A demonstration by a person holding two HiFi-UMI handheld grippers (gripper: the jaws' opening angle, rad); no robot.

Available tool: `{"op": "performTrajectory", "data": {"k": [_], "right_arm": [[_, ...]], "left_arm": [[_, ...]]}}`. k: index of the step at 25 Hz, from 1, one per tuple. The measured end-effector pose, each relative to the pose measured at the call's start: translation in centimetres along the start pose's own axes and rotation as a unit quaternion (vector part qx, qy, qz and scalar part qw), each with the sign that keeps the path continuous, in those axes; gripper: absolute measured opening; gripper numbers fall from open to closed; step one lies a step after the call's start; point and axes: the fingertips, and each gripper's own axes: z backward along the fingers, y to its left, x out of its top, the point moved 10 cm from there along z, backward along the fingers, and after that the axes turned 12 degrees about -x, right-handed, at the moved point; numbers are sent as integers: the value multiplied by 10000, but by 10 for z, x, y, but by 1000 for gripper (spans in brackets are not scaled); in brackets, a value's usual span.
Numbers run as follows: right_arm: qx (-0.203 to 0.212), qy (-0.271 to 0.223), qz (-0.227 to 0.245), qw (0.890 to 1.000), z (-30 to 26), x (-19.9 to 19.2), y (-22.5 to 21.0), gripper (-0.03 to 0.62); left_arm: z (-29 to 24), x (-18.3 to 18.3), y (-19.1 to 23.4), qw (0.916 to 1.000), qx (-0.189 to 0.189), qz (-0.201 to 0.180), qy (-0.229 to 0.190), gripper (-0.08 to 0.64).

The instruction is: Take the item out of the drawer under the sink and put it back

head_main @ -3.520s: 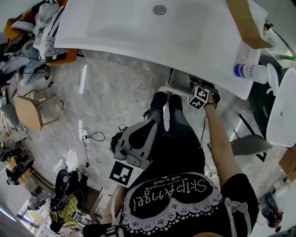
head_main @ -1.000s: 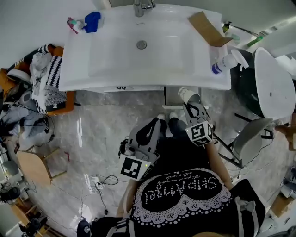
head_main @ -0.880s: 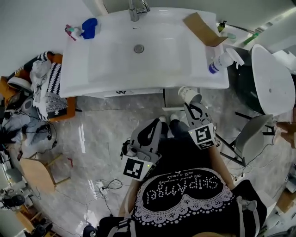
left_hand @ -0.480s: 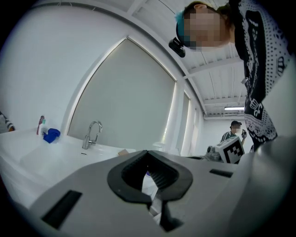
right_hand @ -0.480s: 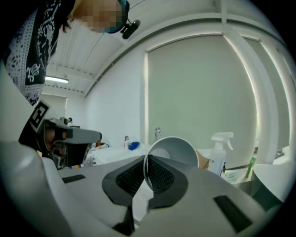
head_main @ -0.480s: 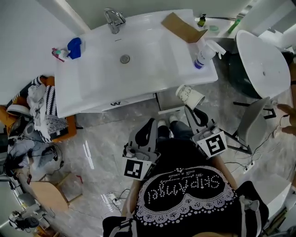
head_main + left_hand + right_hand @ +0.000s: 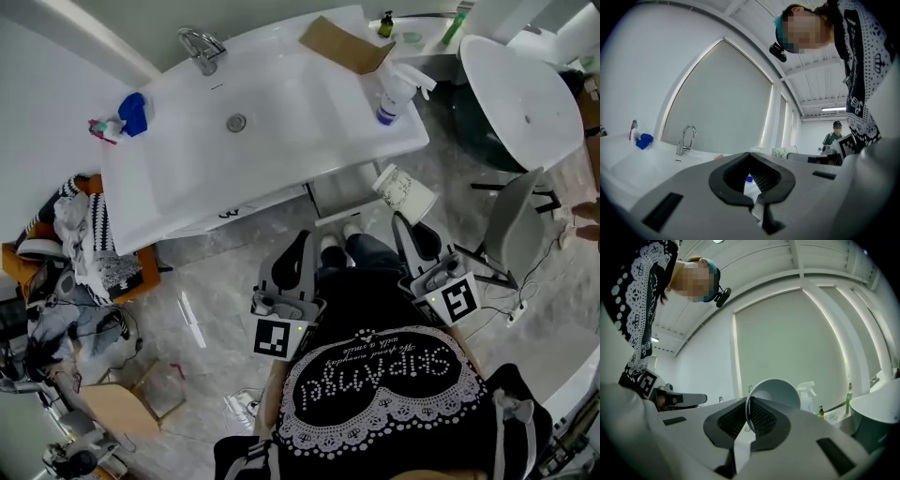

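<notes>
In the head view my right gripper (image 7: 401,217) is shut on the rim of a white patterned paper cup (image 7: 405,192). The cup is tilted and hangs in front of the sink counter (image 7: 187,202), just below its right front edge. In the right gripper view the cup (image 7: 776,392) has its mouth turned toward the camera, with its rim pinched between the ribbed pads of that gripper (image 7: 749,420). My left gripper (image 7: 305,236) is held level by my waist with its tips together and nothing in it. In its own view the left gripper (image 7: 751,176) points at the counter.
On the counter stand a faucet (image 7: 197,45), a blue item (image 7: 131,112), a folded cardboard piece (image 7: 342,42) and a spray bottle (image 7: 389,94). A white round tub (image 7: 520,84) and a grey chair (image 7: 520,234) are at the right. Clothes and clutter (image 7: 75,244) lie at the left.
The right gripper came out from under the sink with the cup and has risen to waist height, rolling so the cup tilts. The left gripper shifted only slightly.
</notes>
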Motion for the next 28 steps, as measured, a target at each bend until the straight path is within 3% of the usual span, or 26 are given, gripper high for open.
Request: {"op": "performTrajectory", "data": {"k": [19, 28], "right_arm": [[420, -4, 30, 9991, -7, -8, 15, 25], [439, 38, 19, 9990, -11, -10, 20, 25]], "left_arm": [[10, 0, 0, 9997, 23, -248, -9, 5], [15, -2, 5, 9999, 26, -141, 48, 5]]}}
